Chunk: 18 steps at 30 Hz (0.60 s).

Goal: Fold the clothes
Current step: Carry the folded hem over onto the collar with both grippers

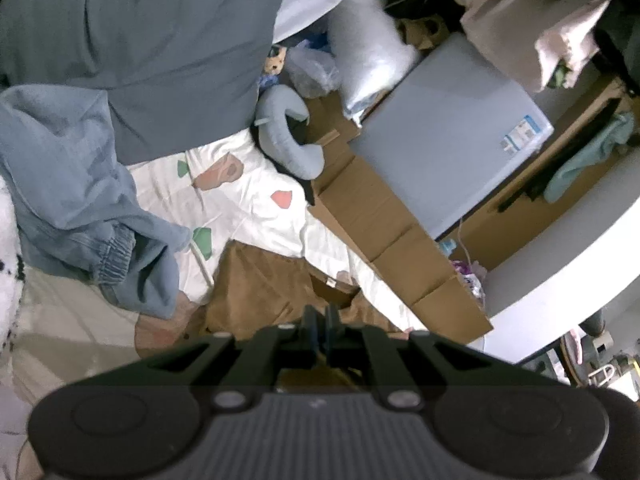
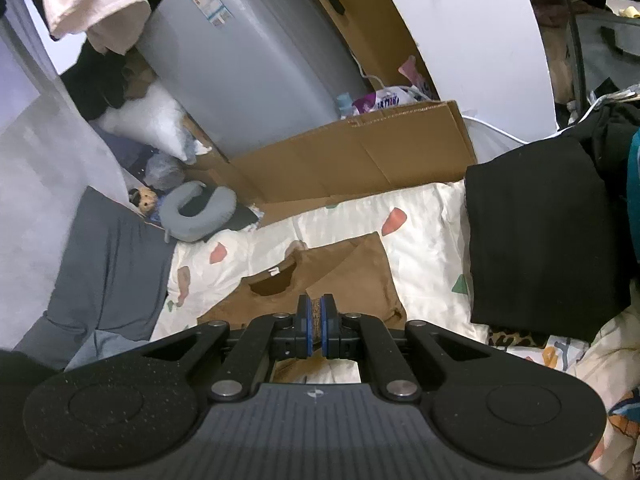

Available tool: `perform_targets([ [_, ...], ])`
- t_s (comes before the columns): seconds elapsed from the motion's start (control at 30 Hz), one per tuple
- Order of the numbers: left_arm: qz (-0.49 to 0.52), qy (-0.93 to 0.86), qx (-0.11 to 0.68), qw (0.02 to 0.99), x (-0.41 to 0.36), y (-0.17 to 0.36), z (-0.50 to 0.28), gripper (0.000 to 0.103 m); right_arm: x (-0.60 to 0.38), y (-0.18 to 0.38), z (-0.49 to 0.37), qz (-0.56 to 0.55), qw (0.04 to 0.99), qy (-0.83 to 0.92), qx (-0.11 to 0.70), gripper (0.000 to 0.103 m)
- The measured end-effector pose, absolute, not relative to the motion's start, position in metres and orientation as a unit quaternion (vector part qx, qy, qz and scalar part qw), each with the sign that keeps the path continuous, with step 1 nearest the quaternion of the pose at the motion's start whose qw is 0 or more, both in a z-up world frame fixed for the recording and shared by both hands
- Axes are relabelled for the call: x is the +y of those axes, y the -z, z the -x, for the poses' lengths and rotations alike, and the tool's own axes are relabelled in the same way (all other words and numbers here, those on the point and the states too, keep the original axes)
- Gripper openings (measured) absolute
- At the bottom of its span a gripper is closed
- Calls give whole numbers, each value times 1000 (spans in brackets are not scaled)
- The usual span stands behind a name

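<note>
A brown T-shirt (image 2: 352, 276) lies on the patterned white bedsheet (image 2: 424, 232), neck hole with a white label facing the far side, one side folded inward. My right gripper (image 2: 316, 308) is shut on a pinch of its brown cloth at the near edge. In the left wrist view the same brown T-shirt (image 1: 260, 284) spreads just ahead of my left gripper (image 1: 320, 316), whose jaws are shut on a fold of the brown cloth that runs under them.
Blue jeans (image 1: 76, 200) and a grey garment (image 1: 160, 60) lie at the left. A folded black garment (image 2: 540, 248) sits at the right. A grey neck pillow (image 1: 280, 132), flat cardboard (image 1: 380, 216) and a white fridge (image 1: 444, 136) line the bed's far side.
</note>
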<state>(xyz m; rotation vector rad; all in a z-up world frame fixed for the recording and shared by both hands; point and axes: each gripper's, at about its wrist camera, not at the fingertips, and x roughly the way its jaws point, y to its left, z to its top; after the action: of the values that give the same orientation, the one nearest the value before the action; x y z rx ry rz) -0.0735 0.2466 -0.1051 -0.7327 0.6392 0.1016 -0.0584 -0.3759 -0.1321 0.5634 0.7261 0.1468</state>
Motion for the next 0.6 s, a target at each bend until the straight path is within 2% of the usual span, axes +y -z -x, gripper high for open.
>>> perform_targets([
  [0.6,348,-53,340,872,282,164,-58,3,-361,185,-87,-252,888,-53,381,2],
])
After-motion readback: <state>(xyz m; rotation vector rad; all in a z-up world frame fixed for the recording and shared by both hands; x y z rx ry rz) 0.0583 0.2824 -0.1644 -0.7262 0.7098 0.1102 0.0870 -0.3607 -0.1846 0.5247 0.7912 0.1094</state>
